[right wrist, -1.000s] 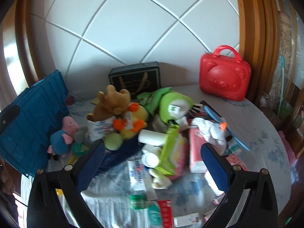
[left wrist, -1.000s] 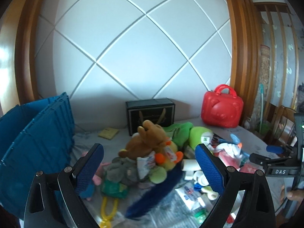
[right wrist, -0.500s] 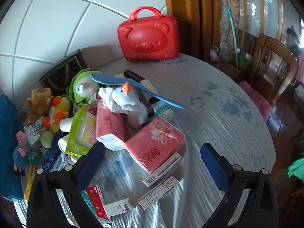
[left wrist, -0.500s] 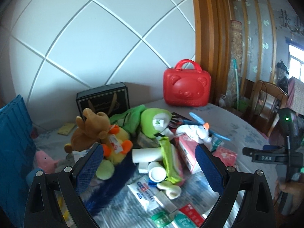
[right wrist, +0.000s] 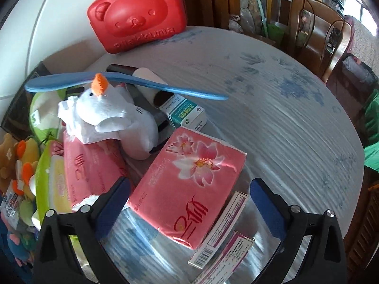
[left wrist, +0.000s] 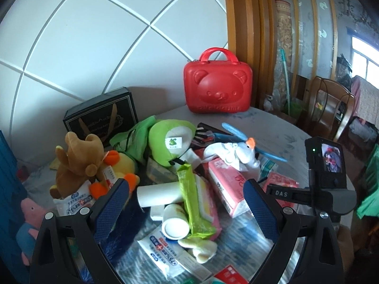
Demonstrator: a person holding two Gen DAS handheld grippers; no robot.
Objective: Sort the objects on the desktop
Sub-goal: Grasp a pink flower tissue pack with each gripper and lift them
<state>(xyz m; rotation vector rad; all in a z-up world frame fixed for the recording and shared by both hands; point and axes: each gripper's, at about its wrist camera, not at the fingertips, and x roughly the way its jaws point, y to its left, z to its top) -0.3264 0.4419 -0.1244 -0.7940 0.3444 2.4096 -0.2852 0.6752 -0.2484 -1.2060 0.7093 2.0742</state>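
Note:
A heap of toys and toiletries covers the round table (right wrist: 284, 99). My left gripper (left wrist: 187, 207) is open above a green wet-wipe pack (left wrist: 191, 201), a white roll (left wrist: 158, 194) and a small white bottle (left wrist: 175, 222). My right gripper (right wrist: 189, 203) is open, its jaws on either side of a pink tissue pack (right wrist: 189, 184) that lies flat on the table. A white plush bird (right wrist: 106, 111) rests on a second pink tissue pack (right wrist: 92, 170). A brown plush bear (left wrist: 78, 161) and a green plush (left wrist: 170, 142) lie further left.
A red bear-shaped case (left wrist: 218, 90) and a black gift box (left wrist: 101, 120) stand by the wall. A blue crate (left wrist: 7, 170) is at the far left. The right gripper's body and screen (left wrist: 329, 165) show at the right. Wooden chairs (right wrist: 315, 30) stand beyond the table edge. Small medicine boxes (right wrist: 220, 232) lie near the right gripper.
Both grippers swung to the right and came lower and closer to the pile. The right one now frames the pink tissue pack. Both stayed open.

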